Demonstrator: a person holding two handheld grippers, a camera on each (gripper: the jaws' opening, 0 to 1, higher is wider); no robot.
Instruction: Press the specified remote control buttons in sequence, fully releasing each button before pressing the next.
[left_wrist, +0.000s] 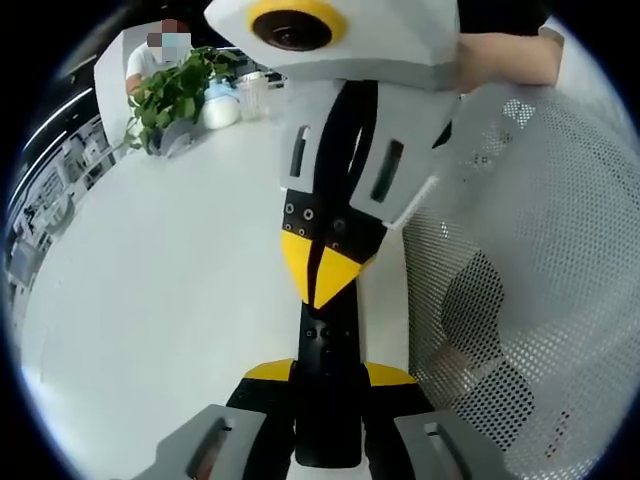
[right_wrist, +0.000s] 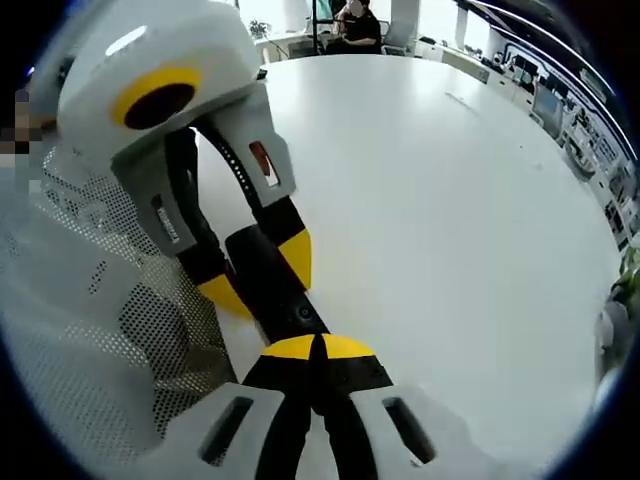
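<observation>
A slim black remote control runs up between my left gripper's yellow-padded jaws, which are shut on its sides. From the top of the left gripper view, my right gripper comes down with its yellow tips together, touching the remote's upper face. In the right gripper view, the right gripper is shut, its tips resting on the remote. The left gripper reaches in from the upper left and clamps the remote. The buttons under the tips are hidden.
All this is held over a large white table. A potted plant, a white bottle and a clear cup stand at its far edge. A white mesh garment of the person is close by. Another person sits far off.
</observation>
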